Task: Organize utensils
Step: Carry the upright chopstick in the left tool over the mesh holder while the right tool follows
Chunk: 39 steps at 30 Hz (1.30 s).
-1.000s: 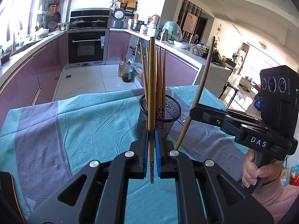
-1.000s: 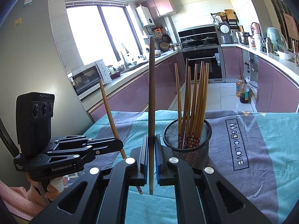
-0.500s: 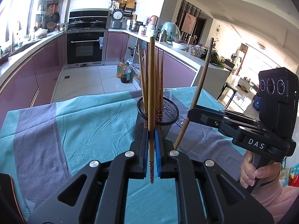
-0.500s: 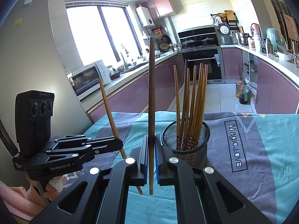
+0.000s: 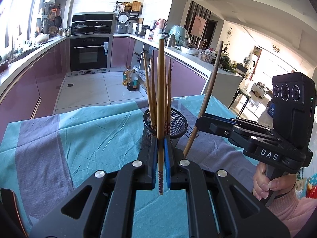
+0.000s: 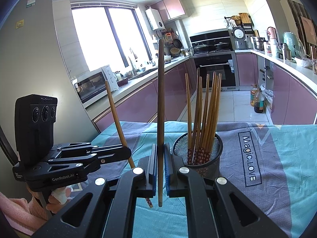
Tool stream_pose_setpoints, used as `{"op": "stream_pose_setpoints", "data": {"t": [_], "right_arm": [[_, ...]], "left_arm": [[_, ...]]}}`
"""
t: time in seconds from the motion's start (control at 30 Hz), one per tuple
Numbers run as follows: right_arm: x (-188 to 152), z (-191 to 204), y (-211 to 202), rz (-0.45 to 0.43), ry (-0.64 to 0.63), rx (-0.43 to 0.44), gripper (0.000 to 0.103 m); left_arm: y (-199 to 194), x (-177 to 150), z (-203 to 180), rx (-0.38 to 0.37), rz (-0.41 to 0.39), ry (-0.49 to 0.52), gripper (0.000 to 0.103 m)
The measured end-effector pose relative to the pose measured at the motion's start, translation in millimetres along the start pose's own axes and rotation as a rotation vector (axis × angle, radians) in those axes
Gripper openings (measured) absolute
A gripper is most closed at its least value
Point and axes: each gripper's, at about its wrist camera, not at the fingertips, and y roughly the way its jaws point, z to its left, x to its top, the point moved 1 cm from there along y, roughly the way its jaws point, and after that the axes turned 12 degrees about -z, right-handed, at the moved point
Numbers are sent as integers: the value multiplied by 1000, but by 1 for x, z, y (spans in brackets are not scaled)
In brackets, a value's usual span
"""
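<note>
A light, stiff, slippery chopstick [image 5: 160,91] is clamped upright near its patterned end in the left claw [image 5: 160,164], a darker stick [image 6: 160,107] in the right claw [image 6: 160,170], beside the holder [image 6: 198,152]

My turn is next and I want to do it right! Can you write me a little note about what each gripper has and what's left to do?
Left gripper: shut on a light chopstick with a patterned end, held upright in front of the mesh holder.
Right gripper: shut on a darker chopstick, also upright, beside the holder.
Holder: stands on the teal and grey tablecloth, with a bunch of chopsticks already in it, patterned ends down.
Done: that bunch is in.
Left: the two held chopsticks probably go into the holder next. No other loose utensils are in view.
</note>
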Motion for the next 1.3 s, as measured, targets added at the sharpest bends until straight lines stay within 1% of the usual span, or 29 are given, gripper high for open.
{"op": "stream_pose_setpoints", "data": {"t": [0.57, 1.3], "right_arm": [[7, 0, 2, -10, -6, -2, 6], [18, 2, 5, -28, -25, 9, 6]], "left_arm": [[-1, 7, -4, -5, -11, 10, 7], [2, 26, -9, -11, -43, 25, 7]]}}
